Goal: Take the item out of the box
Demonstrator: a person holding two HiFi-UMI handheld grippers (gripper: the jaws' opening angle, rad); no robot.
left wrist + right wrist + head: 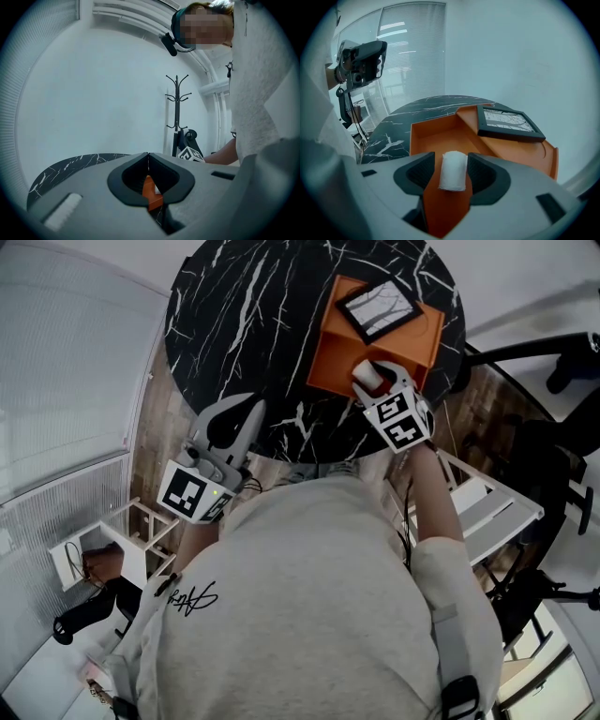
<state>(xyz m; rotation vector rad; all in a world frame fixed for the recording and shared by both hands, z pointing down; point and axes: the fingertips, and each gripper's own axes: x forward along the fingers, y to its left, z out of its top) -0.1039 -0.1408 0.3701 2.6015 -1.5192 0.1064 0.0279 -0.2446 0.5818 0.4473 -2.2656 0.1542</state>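
Observation:
An orange box (pixel 336 354) lies open on the black marble table (pixel 248 306), its bottom bare in the right gripper view (pixel 440 136). A black picture frame (pixel 380 310) rests on the box's flat lid (pixel 506 123). My right gripper (pixel 372 385) is over the box's near edge, shut on a white roll (pixel 364 374). The roll (pixel 453 171) sits upright between the two dark pads of that gripper (pixel 453 174), above the box. My left gripper (pixel 251 411) hovers at the table's near-left rim, jaws shut and empty (pixel 148 157); a strip of the orange box (pixel 151 192) shows beneath them.
A black chair (pixel 553 456) and a white slatted stand (pixel 487 512) are to the right of the table. A small white side table (pixel 141 531) is on the floor at left. A black coat stand (pixel 177 108) rises by the far wall.

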